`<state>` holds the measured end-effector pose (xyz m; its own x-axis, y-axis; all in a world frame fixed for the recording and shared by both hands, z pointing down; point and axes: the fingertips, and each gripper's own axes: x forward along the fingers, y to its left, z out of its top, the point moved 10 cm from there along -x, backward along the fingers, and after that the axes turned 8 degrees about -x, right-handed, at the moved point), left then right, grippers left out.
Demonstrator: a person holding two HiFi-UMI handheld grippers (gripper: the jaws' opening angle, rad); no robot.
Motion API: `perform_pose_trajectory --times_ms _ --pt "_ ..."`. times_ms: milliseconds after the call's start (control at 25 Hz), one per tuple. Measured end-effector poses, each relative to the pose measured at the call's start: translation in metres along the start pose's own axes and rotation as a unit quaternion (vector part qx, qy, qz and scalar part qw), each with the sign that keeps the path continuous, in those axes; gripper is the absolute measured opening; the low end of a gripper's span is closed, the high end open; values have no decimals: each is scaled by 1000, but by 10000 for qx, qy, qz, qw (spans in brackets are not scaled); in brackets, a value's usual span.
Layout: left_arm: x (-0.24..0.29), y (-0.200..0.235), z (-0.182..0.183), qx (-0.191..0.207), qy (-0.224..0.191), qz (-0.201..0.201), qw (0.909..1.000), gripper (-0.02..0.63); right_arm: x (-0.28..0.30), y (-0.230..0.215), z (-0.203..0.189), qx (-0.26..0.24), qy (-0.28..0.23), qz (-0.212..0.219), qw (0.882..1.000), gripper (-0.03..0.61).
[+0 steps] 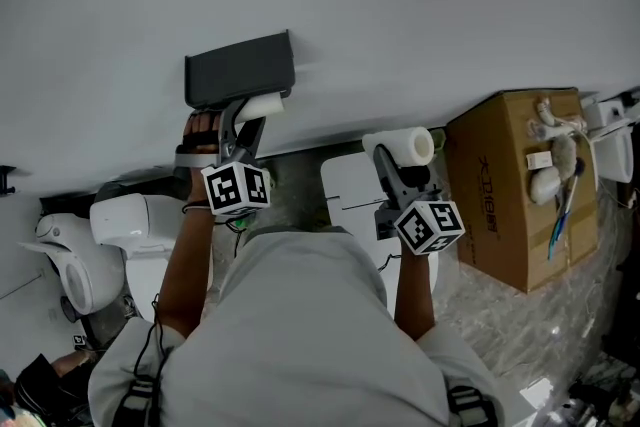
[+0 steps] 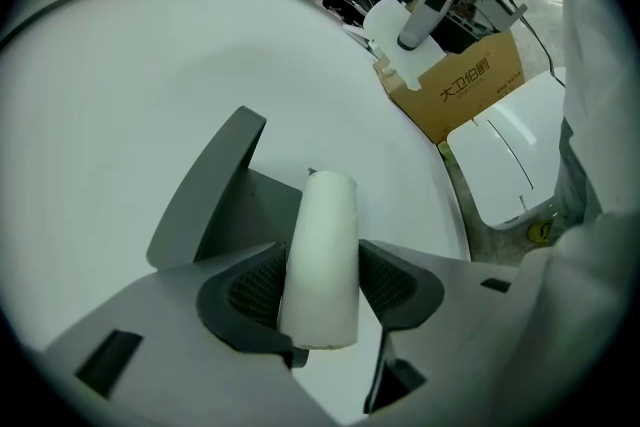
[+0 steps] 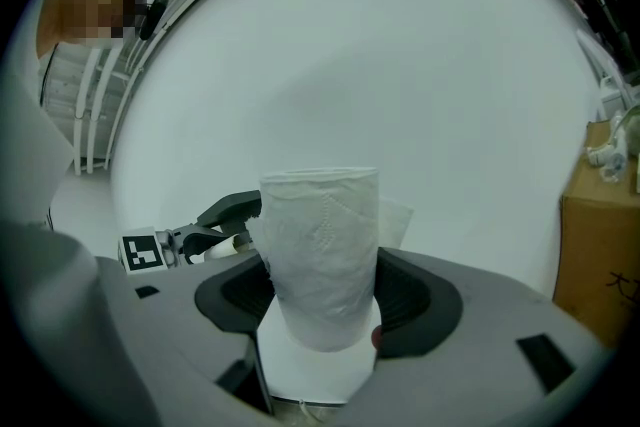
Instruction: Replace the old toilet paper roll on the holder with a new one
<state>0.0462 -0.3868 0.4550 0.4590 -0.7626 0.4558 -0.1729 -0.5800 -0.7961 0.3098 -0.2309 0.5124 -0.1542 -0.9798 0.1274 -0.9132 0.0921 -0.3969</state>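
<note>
A dark grey holder (image 1: pixel 240 67) (image 2: pixel 215 190) is fixed to the white wall. Just below it, my left gripper (image 1: pixel 255 112) (image 2: pixel 322 287) holds the old roll (image 1: pixel 262 105) (image 2: pixel 320 255), a thin white tube. Both pads touch the tube's sides, and its far end lies close under the holder. To the right, my right gripper (image 1: pixel 400 163) (image 3: pixel 325 300) is shut on the new toilet paper roll (image 1: pixel 407 145) (image 3: pixel 322 250), a full white roll standing up between the jaws, away from the wall. The left gripper view also shows the right gripper with this roll (image 2: pixel 388 23) in the distance.
A brown cardboard box (image 1: pixel 520 185) (image 2: pixel 455 85) with small items on top stands at the right by the wall. A white toilet (image 1: pixel 130 225) sits at the lower left. A white lidded fixture (image 1: pixel 350 190) is below the right gripper. The wall fills the far side.
</note>
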Motion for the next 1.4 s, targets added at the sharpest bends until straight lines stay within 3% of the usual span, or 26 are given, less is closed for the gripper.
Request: perform_pose_trajectory --times_ms 360,680,1040,1400 --pt "13 -5 12 93 -62 181 9998 236 -4 -16 4 66 -47 -223 9997 296" --pt "21 -14 30 347 -394 305 9982 236 -16 -22 1 94 -34 -451 9989 296" --pt "34 -31 76 669 -1183 193 9905 235 -38 -29 2 132 -103 -806 9966 296" --pt "20 -44 131 362 -2139 -122 9761 235 -61 -31 5 303 -317 -1126 9927 296"
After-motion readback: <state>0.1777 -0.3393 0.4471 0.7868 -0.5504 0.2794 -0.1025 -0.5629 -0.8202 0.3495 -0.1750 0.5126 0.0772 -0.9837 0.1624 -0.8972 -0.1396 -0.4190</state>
